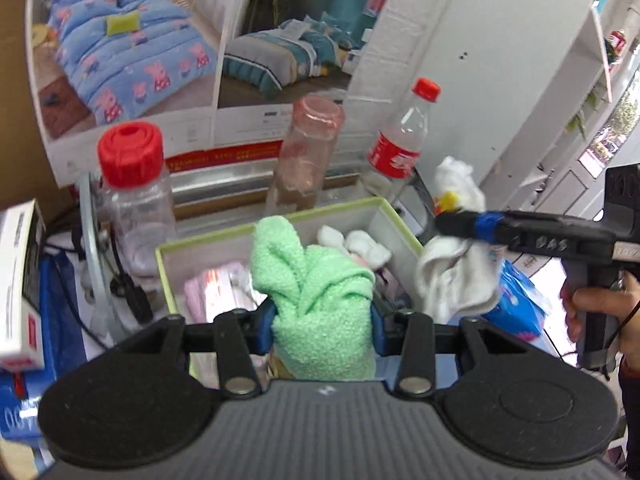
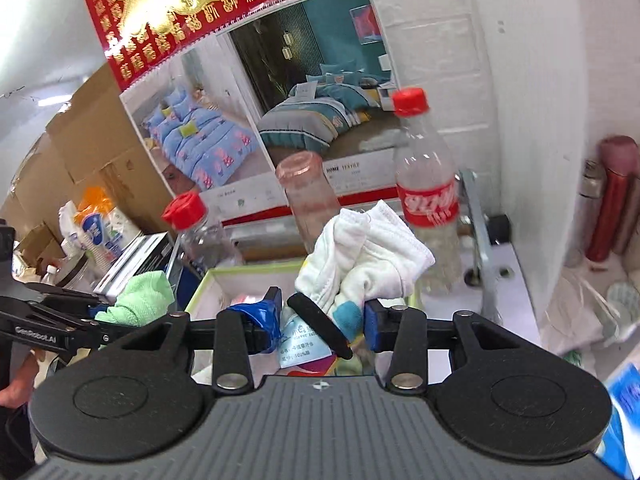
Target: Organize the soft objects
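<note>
Left wrist view: left gripper point(image 1: 323, 314) clamps a fluffy green sock point(image 1: 316, 300); right gripper point(image 2: 326, 320) pinches a white cotton sock point(image 2: 368, 256). Keep both grips firm and bring the socks clear above the green-rimmed box point(image 1: 280, 220), I judge.

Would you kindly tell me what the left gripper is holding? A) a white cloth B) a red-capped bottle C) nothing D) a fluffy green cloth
D: the left gripper is clamped on the fluffy green cloth, while the white cloth sits in the right gripper.

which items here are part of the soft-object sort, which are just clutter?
Job:
- green fuzzy cloth, in left gripper
- white sock, in right gripper
- green-rimmed box

Clutter:
- cola bottle
- pink-lidded bottle
- red-capped jar
- bedding posters
</note>
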Motion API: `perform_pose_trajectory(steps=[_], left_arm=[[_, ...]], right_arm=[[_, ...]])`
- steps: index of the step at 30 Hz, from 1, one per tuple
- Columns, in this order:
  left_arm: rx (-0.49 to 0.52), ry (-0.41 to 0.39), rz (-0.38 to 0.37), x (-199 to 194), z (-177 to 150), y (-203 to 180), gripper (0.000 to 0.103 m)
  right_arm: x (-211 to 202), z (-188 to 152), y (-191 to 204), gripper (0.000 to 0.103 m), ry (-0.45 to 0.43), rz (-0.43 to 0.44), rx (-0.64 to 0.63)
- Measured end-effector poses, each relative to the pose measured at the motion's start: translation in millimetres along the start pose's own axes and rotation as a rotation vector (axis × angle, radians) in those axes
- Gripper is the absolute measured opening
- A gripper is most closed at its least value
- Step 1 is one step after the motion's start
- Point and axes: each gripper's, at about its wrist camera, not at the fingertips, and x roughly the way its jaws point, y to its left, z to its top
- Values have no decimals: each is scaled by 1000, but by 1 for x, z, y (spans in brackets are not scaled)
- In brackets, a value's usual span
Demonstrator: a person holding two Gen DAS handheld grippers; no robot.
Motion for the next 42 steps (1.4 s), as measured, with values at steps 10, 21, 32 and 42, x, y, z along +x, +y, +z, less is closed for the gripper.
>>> perform_pose_trajectory(steps=[10,21,32,42], left_arm=[[-10,49,102,70,17,11,90],[-22,9,112,28,-3,7,92],[5,-236,205,-82,-89,-51,102],[96,-366,237,-143,-140,-116,102]], right_arm=[[103,-3,1,36,265,-96,-54],[84,-5,13,51,228,-123,-93],[-20,-40,60,54,119,-100,-107],[-115,-68,91,55,-9,-112,-147]])
